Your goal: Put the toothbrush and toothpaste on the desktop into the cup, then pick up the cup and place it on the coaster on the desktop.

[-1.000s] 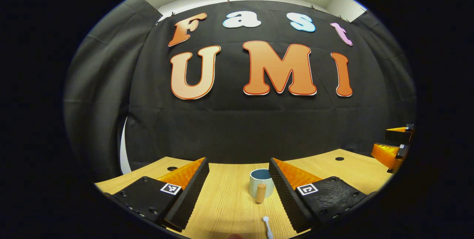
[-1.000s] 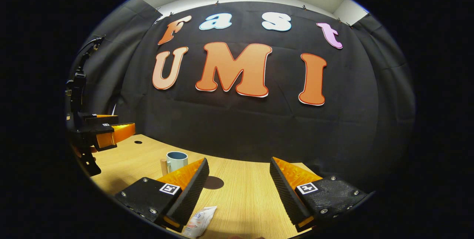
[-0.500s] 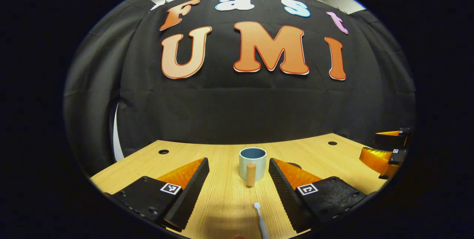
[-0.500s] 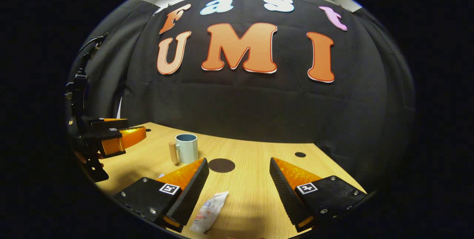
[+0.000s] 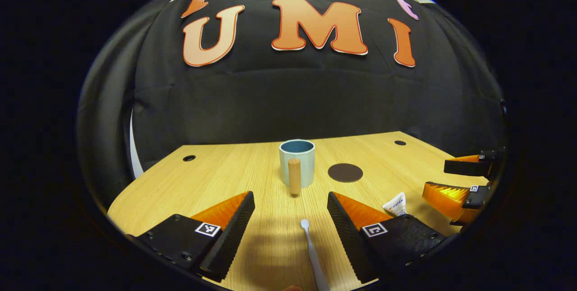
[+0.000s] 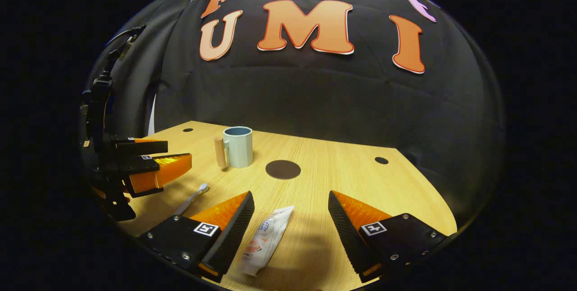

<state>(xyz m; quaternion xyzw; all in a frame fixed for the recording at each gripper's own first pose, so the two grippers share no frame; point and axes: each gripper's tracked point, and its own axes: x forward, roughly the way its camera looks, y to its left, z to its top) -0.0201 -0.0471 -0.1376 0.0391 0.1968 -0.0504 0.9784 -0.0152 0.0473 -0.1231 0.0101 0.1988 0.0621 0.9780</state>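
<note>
Toothbrush (image 5: 311, 250), light and stiff, is framed at 6 o'clock between spread left gripper (image 5: 290, 223) fingers; mid-handle hold is advised.

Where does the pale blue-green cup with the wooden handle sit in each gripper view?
Left gripper view: cup at centre, straight ahead, its handle facing the camera.
Right gripper view: cup left of centre, its handle on its left.
Shared landmark: the dark round coaster, to the cup's right in both.

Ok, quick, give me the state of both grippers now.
Left gripper: open, holding nothing, toothbrush on the desk between its fingers.
Right gripper: open, holding nothing, toothpaste lying between its fingers.
</note>
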